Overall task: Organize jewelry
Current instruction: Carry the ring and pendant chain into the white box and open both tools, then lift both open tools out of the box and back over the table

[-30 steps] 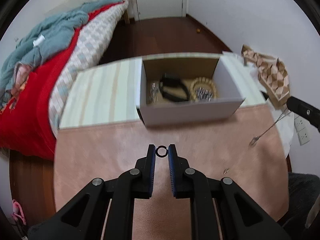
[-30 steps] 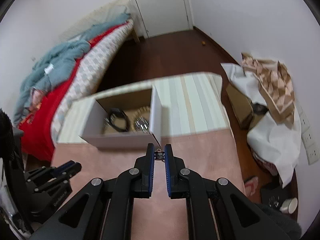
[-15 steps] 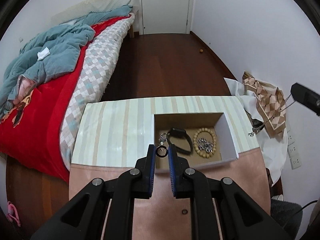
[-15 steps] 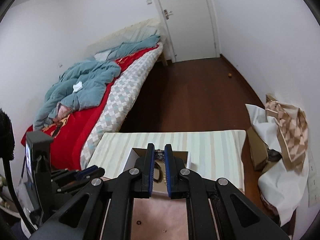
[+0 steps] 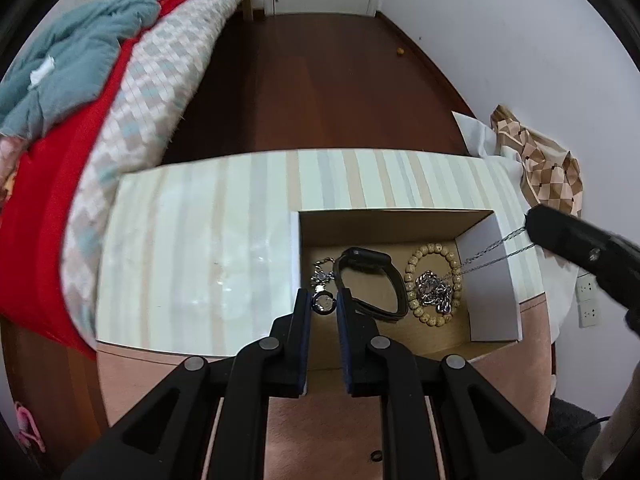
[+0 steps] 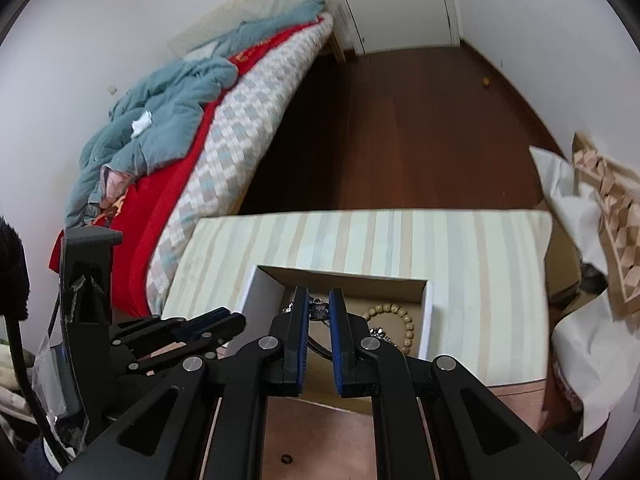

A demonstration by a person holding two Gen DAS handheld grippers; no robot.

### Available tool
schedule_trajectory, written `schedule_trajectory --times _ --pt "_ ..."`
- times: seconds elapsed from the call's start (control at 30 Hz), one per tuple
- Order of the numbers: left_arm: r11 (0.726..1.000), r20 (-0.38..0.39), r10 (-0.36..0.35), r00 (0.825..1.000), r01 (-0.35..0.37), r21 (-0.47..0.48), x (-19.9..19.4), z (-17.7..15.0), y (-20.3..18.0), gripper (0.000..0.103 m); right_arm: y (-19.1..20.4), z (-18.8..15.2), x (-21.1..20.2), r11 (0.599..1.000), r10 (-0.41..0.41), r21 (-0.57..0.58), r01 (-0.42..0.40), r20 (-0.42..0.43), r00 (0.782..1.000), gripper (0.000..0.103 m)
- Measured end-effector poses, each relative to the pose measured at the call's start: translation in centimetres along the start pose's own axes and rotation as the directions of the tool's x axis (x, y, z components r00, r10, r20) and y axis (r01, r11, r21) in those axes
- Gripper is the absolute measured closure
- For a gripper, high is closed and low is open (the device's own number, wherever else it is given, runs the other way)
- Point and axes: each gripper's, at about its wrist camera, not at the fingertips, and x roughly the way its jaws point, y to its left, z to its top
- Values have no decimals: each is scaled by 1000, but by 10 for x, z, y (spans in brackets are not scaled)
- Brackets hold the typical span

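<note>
My left gripper (image 5: 323, 303) is shut on a small black ring (image 5: 323, 303) and holds it over the open cardboard box (image 5: 493, 280). In the box lie a black watch (image 5: 368, 276), a wooden bead bracelet (image 5: 434, 280) and a silver chain (image 5: 432, 292). My right gripper (image 6: 319, 309) is shut on a silver necklace (image 6: 319, 310); in the left wrist view its chain (image 5: 490, 250) hangs down into the box at the right side. The box also shows in the right wrist view (image 6: 428, 320).
The box stands on a striped mat (image 5: 200, 248) beside a pink cloth (image 5: 320, 432). Another small black ring (image 5: 375, 457) lies on the pink cloth near me. A bed (image 5: 80, 120) is at the left, bags (image 5: 548, 168) at the right.
Both grippers have moved forward and down over the box. The necklace chain now reaches into the box. The left gripper's ring is now above the box floor.
</note>
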Motion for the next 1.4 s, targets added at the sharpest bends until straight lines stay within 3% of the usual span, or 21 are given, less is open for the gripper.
schedule_trajectory --times 0.13,0.23,0.3,0.33,0.4,0.43,0.57,0.73,0.8,0.9,1.0,1.1,1.4 --pt "998 -26 -33 999 32 -45 8 6 3 90 -6 2 24 999 40 32 -38 -60 997 92" --pt "997 -13 -42 999 41 -63 3 10 4 89 -14 4 40 989 126 97 -115 -115 985 91" --pt "996 4 -42 999 43 -73 -2 11 6 78 -20 3 48 977 178 142 -158 -147 973 90" --pt "996 13 -39 999 40 -80 -5 12 7 73 -22 2 49 976 182 148 -160 -146 973 83" --pt "995 38 -26 999 30 -92 -12 12 10 47 -26 -1 47 973 188 163 -166 -131 973 65" --pt "995 46 -17 999 22 -99 -14 12 12 42 -28 -2 46 972 188 168 -166 -128 974 58" --pt "994 74 13 997 -5 -108 -25 11 17 39 -35 -7 30 978 140 167 -123 -96 985 55" --pt "992 132 104 986 -93 -90 -42 0 14 29 -35 -16 3 993 -68 91 73 -53 996 11" --pt "987 154 146 977 -135 -83 -48 -7 12 23 -31 -25 -5 986 -158 43 160 -45 986 5" --pt "980 178 191 965 -179 -82 -55 -21 11 16 -26 -41 -11 962 -273 -16 272 -37 961 4" --pt "978 179 204 962 -193 -77 -58 -34 9 5 -24 -55 -17 943 -331 -33 330 -30 943 0" --pt "975 172 218 961 -209 -72 -60 -45 7 5 -21 -65 -24 927 -373 -36 372 -18 928 0" --pt "969 248 242 938 -224 -100 -103 -73 4 5 6 -86 -58 920 -390 -26 391 39 920 0"
